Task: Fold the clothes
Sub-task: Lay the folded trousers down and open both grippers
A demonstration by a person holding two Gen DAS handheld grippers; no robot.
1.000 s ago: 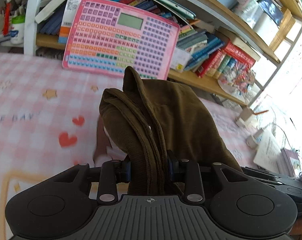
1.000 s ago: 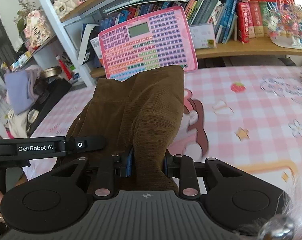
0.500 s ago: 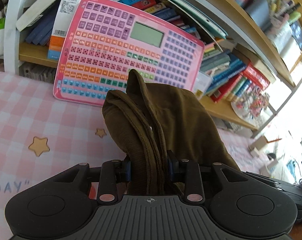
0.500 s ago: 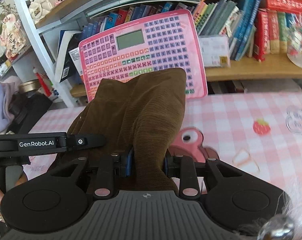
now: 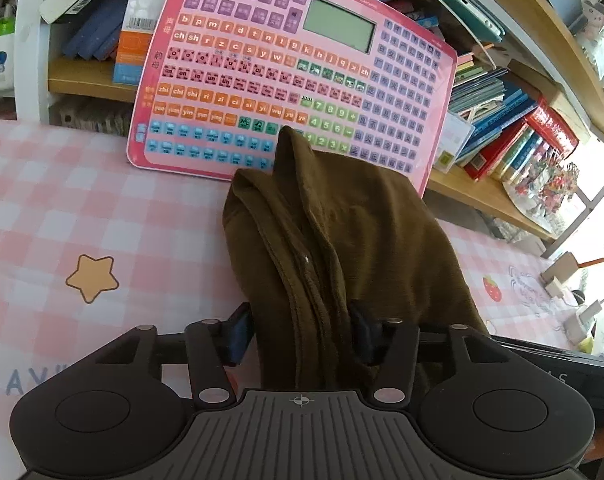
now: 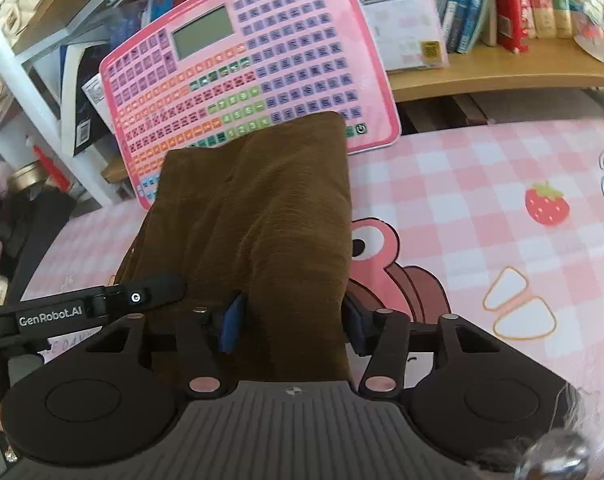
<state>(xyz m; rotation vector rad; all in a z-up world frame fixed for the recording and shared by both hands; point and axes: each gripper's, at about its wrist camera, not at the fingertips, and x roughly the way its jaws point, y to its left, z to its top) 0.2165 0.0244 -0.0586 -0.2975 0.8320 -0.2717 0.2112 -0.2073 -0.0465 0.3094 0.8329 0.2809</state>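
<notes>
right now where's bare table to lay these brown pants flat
Free: the pink checked cloth left of the brown pants, around the yellow star, and the stretch right of them by the strawberry print. Crowded: the far edge, where the pink keyboard toy leans on the bookshelf.

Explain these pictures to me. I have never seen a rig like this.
No robot here: a person holds a two-finger tool in each hand, each with a camera looking along its fingers. One picture comes from the left gripper, the other from the right gripper. Both straddle a folded brown garment resting on a pink checked table cover. Both sets of jaws have just been opening, the cloth between them, so it looks released. Behind, a pink learning keyboard leans against bookshelves.
</notes>
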